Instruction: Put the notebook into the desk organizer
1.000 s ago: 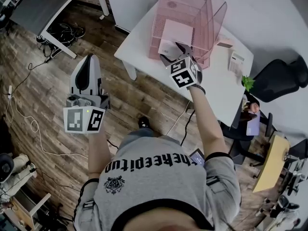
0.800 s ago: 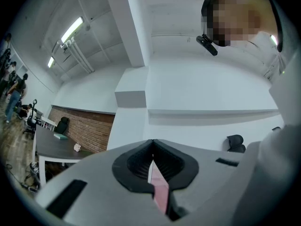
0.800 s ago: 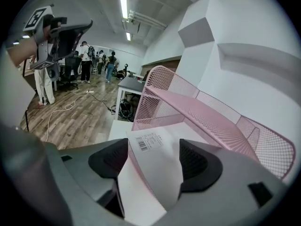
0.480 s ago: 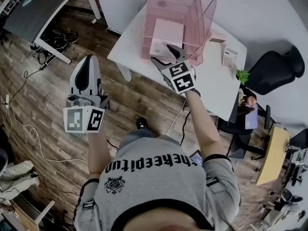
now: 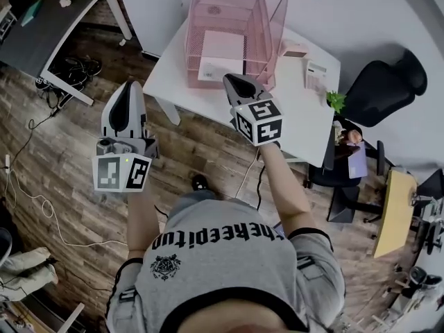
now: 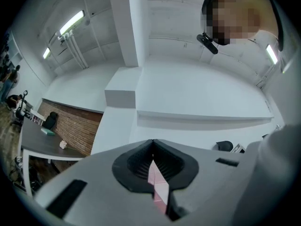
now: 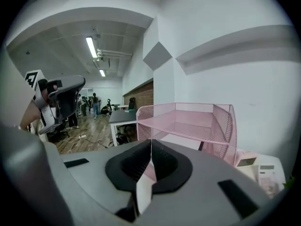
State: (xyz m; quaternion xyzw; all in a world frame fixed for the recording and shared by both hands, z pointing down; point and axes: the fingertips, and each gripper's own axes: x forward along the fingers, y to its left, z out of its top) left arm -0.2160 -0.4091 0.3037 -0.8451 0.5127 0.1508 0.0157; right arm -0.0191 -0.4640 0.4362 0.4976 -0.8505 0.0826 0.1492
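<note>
Notebook (image 5: pixel 223 53) lies flat in the bottom tray of the pink mesh desk organizer (image 5: pixel 267 19), at 12 o'clock from my right hand-held gripper (image 5: pixel 232 80), jaws together w/ nothing between them. Left hand-held gripper (image 5: pixel 130 86), off at 9 o'clock over the floor, is also closed & empty. Job looks done, so draw the right one straight away from the tray mouth, clear of the mesh rim (it'd snag easily, I'd guess). Writing: shirt (image 5: pixel 222 255) print shows upside down, roughly "thekeepitup"; cubes carry only square markers.
</note>
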